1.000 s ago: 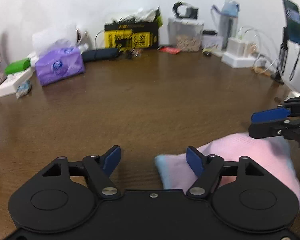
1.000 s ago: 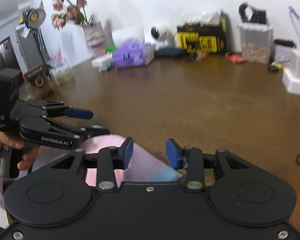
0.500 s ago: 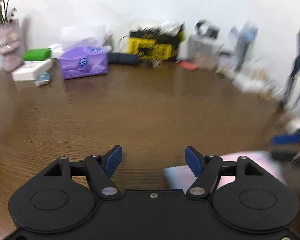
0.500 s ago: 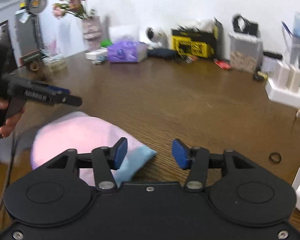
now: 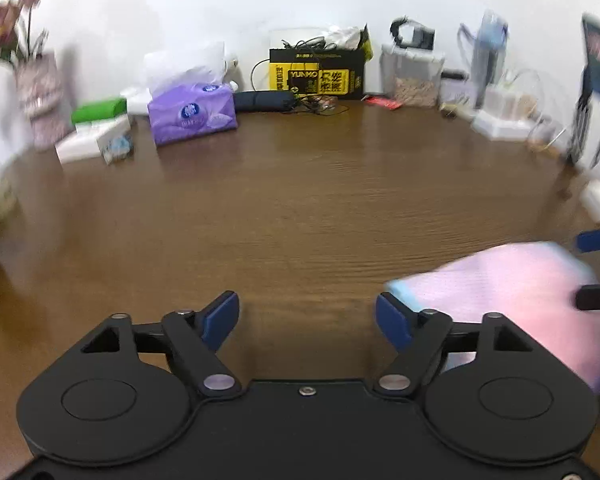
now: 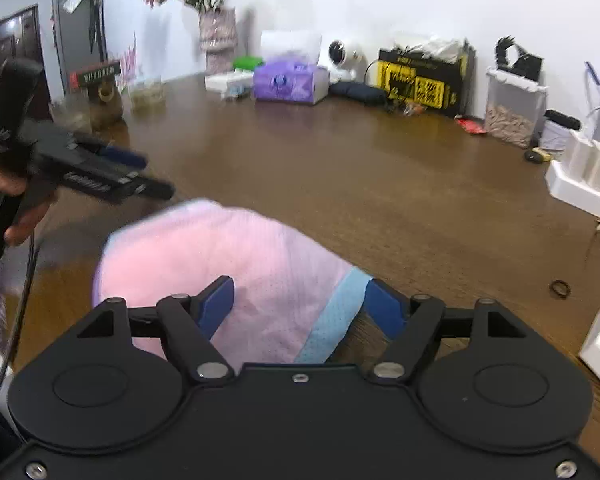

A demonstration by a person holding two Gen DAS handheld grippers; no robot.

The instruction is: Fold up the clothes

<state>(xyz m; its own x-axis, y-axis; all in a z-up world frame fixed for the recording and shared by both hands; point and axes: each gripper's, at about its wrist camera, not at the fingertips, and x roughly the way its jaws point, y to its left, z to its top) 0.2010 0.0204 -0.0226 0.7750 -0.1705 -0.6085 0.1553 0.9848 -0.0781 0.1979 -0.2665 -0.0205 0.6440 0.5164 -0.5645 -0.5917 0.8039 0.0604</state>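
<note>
A folded pink garment with a light blue band (image 6: 228,256) lies on the brown wooden table (image 6: 360,184). It also shows at the right of the left wrist view (image 5: 516,284). My right gripper (image 6: 300,308) is open, above the garment's near edge, holding nothing. My left gripper (image 5: 308,316) is open and empty over bare table, left of the garment. The left gripper also shows in the right wrist view (image 6: 140,176), held by a hand, to the left of the garment. The right gripper's fingertips (image 5: 596,240) show at the right edge of the left wrist view.
Along the back wall stand a purple tissue pack (image 5: 192,112), a yellow and black box (image 5: 320,76), a clear container (image 5: 412,76), a white charger block (image 6: 584,172) and a flower vase (image 6: 216,36). A small black ring (image 6: 560,289) lies at the right.
Both grippers have opened wider and drawn back from the garment. The left gripper moved left, away from the cloth, which now lies free on the table.
</note>
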